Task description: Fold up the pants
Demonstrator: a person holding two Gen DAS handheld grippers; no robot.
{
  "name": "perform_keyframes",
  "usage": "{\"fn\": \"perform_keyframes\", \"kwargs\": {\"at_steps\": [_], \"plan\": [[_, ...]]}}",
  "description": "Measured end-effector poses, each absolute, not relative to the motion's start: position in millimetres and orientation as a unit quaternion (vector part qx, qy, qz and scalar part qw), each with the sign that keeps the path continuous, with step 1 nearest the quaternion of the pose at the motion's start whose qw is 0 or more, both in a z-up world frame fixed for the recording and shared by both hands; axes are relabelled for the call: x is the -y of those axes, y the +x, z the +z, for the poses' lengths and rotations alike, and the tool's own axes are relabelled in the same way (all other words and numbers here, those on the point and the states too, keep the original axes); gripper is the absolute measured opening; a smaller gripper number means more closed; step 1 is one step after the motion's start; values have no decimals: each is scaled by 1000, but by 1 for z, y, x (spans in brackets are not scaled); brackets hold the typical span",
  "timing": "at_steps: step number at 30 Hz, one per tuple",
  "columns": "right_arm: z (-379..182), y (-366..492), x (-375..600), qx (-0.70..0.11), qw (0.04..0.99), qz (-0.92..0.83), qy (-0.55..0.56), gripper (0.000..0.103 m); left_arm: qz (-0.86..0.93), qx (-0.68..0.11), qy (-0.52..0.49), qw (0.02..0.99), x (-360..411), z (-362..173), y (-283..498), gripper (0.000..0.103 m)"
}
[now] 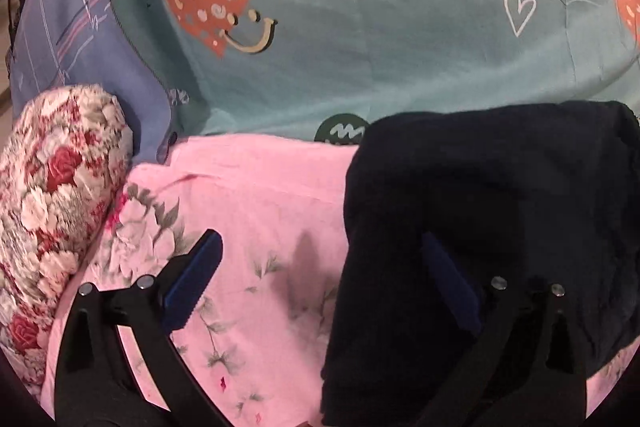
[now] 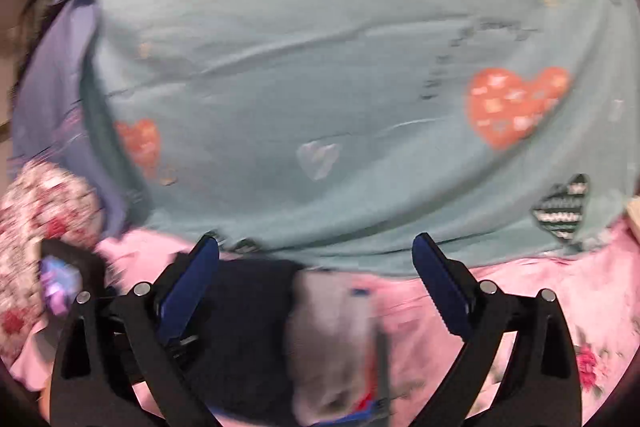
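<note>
Tools point(image 1: 320, 267) point(image 2: 316, 283) wide-jawed, tilted down over pants point(image 1: 480, 187)

Teal heart-print quilt point(image 1: 380, 39); pink floral sheet point(image 1: 260, 227); rose-patterned pillow point(image 1: 56, 187)

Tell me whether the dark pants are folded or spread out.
Folded: the dark pants lie as a compact bundle on the pink sheet.
</note>
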State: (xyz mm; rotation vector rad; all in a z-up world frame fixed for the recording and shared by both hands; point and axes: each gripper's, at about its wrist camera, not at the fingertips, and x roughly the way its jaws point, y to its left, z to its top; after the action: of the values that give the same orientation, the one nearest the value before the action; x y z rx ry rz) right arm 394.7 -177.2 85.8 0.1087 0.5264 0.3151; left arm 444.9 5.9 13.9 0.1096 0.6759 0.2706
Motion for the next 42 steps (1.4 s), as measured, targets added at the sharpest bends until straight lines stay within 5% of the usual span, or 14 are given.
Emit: {"fn": "perform_keyframes", "kwargs": {"at_steps": [6,15,24,32,42], "plan": [[-12,497,188,-460,876,77,127,100,152,-326,56,931,-16,9,473,101],[71,427,195,-310,943,106,58,102,92,-299,-4,950,-30,39,431,101],[133,268,211,-267,960,77,4,102,63,-263,-24,962,-40,99,287,101],[111,73,228,-214,975,51,29,102,-2,-312,-33,949,-43,86,99,101],[60,-26,219,-257,966,12,20,102,-9,-314,-49,948,-33,38,-26,101]]}}
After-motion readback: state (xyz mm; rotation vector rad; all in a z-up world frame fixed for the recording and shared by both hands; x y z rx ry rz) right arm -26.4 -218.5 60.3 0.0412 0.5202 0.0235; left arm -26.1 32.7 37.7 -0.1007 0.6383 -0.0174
